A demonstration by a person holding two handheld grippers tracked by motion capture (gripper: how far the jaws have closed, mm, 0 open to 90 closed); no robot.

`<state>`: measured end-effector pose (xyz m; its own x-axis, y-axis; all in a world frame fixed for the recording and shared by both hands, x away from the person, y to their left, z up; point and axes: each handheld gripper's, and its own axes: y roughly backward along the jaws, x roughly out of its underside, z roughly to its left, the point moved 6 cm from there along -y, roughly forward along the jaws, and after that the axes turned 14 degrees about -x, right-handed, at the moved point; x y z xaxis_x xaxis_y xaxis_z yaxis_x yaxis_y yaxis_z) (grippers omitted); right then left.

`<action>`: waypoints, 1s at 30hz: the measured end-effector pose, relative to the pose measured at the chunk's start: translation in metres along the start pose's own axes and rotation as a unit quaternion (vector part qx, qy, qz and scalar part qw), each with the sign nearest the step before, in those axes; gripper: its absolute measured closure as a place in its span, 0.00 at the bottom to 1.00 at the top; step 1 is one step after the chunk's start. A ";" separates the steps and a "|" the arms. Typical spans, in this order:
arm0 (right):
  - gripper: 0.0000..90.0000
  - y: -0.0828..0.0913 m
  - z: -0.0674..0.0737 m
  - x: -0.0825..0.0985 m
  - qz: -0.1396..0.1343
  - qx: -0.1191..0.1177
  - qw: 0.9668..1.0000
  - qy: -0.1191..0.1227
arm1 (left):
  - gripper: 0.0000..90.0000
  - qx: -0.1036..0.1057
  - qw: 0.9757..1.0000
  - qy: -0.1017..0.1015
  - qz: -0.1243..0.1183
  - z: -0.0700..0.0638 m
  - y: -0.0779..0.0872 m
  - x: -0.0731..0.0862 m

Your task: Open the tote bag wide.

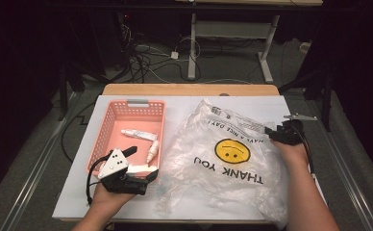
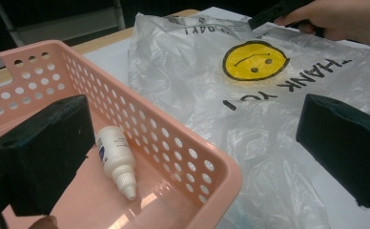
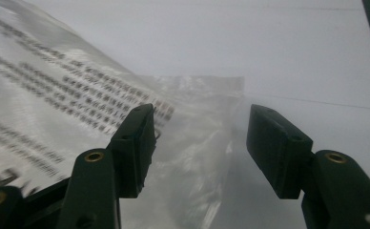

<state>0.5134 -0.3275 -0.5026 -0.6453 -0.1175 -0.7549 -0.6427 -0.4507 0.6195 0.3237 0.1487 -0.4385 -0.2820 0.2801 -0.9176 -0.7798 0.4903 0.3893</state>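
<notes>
The right claw (image 1: pixel 274 132), jaws apart and holding nothing, hovers over the plastic bag's (image 1: pixel 223 159) far right edge, bare tabletop (image 3: pixel 269 43) beyond it. The left claw (image 1: pixel 141 163), spread wide and empty, straddles the pink basket's (image 2: pixel 192 157) near corner; a dropper bottle (image 2: pixel 116 160) lies just inside.

The bag's (image 3: pixel 78 95) small print is blurring beyond reading in the right gripper view (too smeared), and the tube's (image 1: pixel 139 134) label is showing too small to read.
</notes>
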 end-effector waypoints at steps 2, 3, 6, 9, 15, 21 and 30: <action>0.57 -0.008 0.000 -0.001 0.011 -0.006 1.000 0.005 | 0.00 0.003 1.000 0.002 0.001 -0.001 -0.001 0.000; 0.60 -0.012 0.001 0.000 0.020 -0.011 1.000 0.006 | 0.00 0.005 1.000 0.002 0.001 -0.002 -0.001 0.000; 0.91 -0.016 0.005 -0.002 0.024 -0.018 0.999 0.015 | 0.00 0.007 1.000 -0.001 0.000 -0.003 0.000 0.000; 1.00 -0.010 0.003 -0.002 0.026 0.006 0.999 0.027 | 0.00 0.007 1.000 -0.002 0.000 -0.003 0.000 0.000; 1.00 0.044 -0.040 0.000 -0.031 0.083 0.996 -0.009 | 0.00 0.008 1.000 -0.002 0.000 -0.005 0.001 0.000; 0.82 0.085 -0.063 0.030 -0.056 0.092 0.993 -0.045 | 0.00 0.014 1.000 -0.006 0.002 -0.009 -0.003 0.000; 0.57 0.133 0.024 0.030 -0.088 0.025 0.994 0.057 | 0.00 0.013 1.000 -0.013 0.002 -0.011 -0.004 -0.001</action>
<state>0.3986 -0.3702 -0.4381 -0.4729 -0.1410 -0.8698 -0.7626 -0.4289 0.4842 0.3207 0.1375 -0.4403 -0.2691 0.3033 -0.9141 -0.7637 0.5111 0.3944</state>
